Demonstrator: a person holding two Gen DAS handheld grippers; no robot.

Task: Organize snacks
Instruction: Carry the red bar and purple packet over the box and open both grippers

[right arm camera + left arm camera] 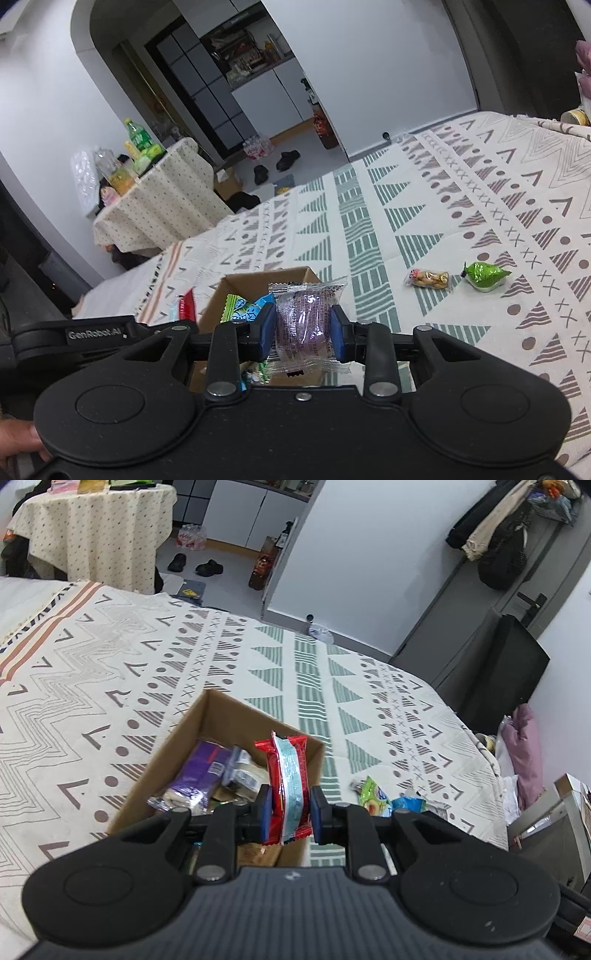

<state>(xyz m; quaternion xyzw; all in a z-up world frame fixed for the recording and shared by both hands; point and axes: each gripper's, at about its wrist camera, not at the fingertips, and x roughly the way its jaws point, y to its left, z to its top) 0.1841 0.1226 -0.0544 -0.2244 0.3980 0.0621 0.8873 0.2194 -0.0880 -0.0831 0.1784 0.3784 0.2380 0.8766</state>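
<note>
A brown cardboard box sits on the patterned bedspread and holds several snack packets, among them a purple one. My left gripper is shut on a red packet with a pale blue stripe, held upright above the box's right side. My right gripper is shut on a clear packet with a purple snack, held just over the same box. A green and blue packet lies in the box below it.
On the bedspread right of the box lie a green packet and a blue one. In the right wrist view a small packet of golden snacks and a green jelly cup lie further right. The bed edge drops to the floor beyond.
</note>
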